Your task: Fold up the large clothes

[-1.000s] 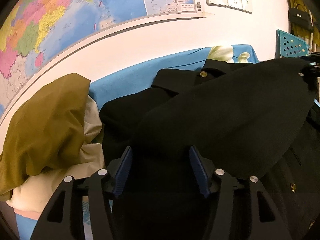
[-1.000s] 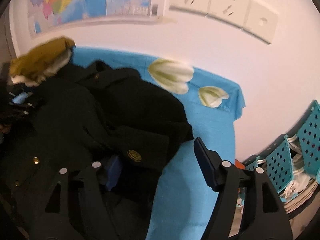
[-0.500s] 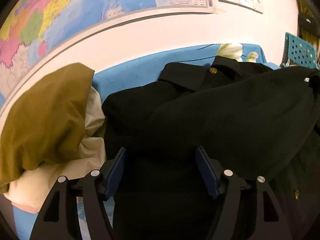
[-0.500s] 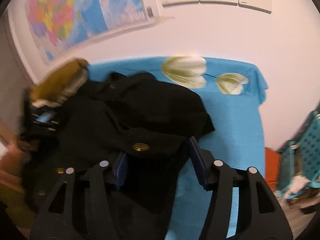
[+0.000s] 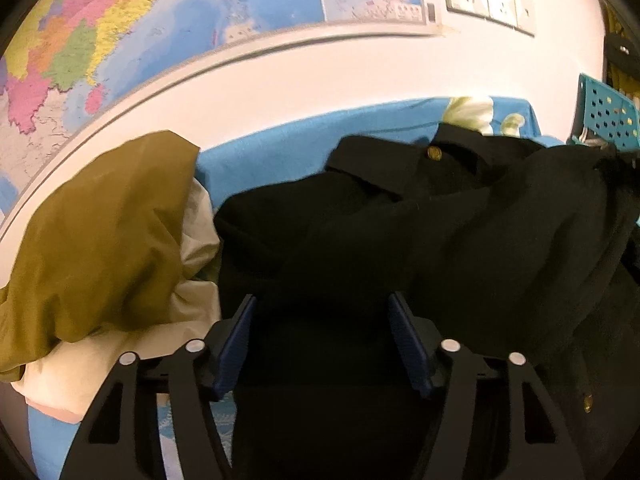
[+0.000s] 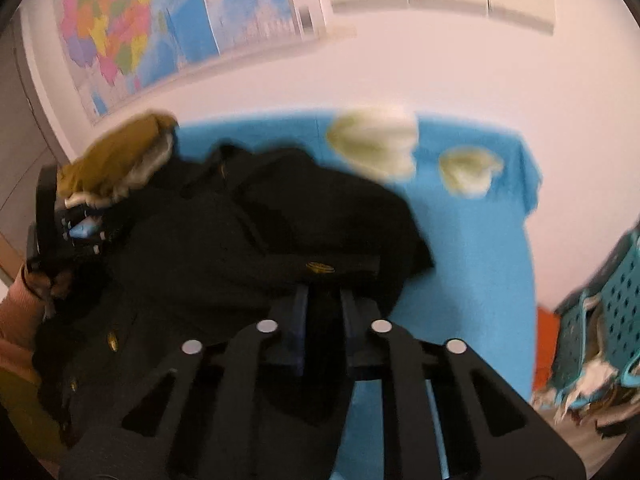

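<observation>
The right tongs (image 6: 323, 322), which a second before had stood wide with the black coat's (image 6: 256, 248) buttoned flap only lying between them, were now closing, and their blue pads had come nearly together on a fold of that dark cloth just under the brass button (image 6: 320, 267). From the right wrist view the fabric filled the narrow gap, so I judged it a pinch on the coat's edge rather than an empty closure. The view had also swung, so the blue floral sheet (image 6: 480, 248) ran off to the right of the tongs and the coat heaped ahead and to their left.

The left tongs (image 5: 322, 334) had hardly shifted. Their jaws stood apart and were narrowing a little, with black cloth lying between the pads (image 5: 236, 344); whether the pads pressed on it could not be told, as the fabric was too dark.

The coat lay spread ahead of both tongs, collar button (image 5: 434, 153) far forward, with a mustard-coloured garment (image 5: 100, 232) ahead-left of the left tongs, against the wall map (image 5: 160, 20).

With one edge secured, the fold seemed ready to begin once the left side took hold.
</observation>
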The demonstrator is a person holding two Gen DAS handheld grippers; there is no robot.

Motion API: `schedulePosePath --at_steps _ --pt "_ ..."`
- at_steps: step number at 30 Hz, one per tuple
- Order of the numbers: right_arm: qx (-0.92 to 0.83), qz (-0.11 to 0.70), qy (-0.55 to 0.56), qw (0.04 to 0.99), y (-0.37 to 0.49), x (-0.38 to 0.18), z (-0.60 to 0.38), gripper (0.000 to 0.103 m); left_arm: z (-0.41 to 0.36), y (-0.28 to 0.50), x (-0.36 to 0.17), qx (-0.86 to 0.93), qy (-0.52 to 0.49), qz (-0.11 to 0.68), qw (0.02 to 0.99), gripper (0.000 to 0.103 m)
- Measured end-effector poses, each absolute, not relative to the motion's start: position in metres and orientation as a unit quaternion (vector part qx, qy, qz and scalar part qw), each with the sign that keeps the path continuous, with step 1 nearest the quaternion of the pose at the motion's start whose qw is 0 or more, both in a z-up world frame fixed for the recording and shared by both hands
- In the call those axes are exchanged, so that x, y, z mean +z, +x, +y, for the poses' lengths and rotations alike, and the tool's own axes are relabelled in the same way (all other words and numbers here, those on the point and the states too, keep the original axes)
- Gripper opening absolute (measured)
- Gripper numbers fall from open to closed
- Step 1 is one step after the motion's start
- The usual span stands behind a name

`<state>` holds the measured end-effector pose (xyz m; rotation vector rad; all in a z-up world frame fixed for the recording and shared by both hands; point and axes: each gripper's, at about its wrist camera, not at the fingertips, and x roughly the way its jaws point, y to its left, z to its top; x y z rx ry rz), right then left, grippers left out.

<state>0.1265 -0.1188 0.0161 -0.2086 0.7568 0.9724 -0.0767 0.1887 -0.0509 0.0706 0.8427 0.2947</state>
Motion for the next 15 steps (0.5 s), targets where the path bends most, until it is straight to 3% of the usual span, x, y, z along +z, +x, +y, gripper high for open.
schedulePosePath --at_steps 3,6,8,10,13,15 --pt "0.454 0.316 -0.078 0.83 0.129 0.032 -0.117 0.011 0.191 -0.079 -0.043 0.16 0.027 0.389 0.907 0.055" --pt "0.424 0.359 -0.129 0.821 0.139 0.001 -0.103 0.013 0.192 -0.076 -0.05 0.163 0.028 0.396 0.903 0.056" --pt "0.399 0.416 -0.13 0.807 0.15 -0.03 -0.104 0.024 0.194 -0.077 -0.053 0.161 0.023 0.396 0.904 0.06" --pt "0.398 0.417 -0.119 0.809 0.148 -0.034 -0.112 0.029 0.197 -0.077 -0.052 0.163 0.018 0.398 0.903 0.065" --pt "0.392 0.39 -0.093 0.828 0.136 -0.013 -0.127 0.053 0.198 -0.08 -0.048 0.157 0.012 0.399 0.903 0.065" --pt "0.399 0.362 -0.086 0.838 0.124 0.006 -0.138 0.054 0.198 -0.084 -0.045 0.154 0.013 0.396 0.905 0.065"
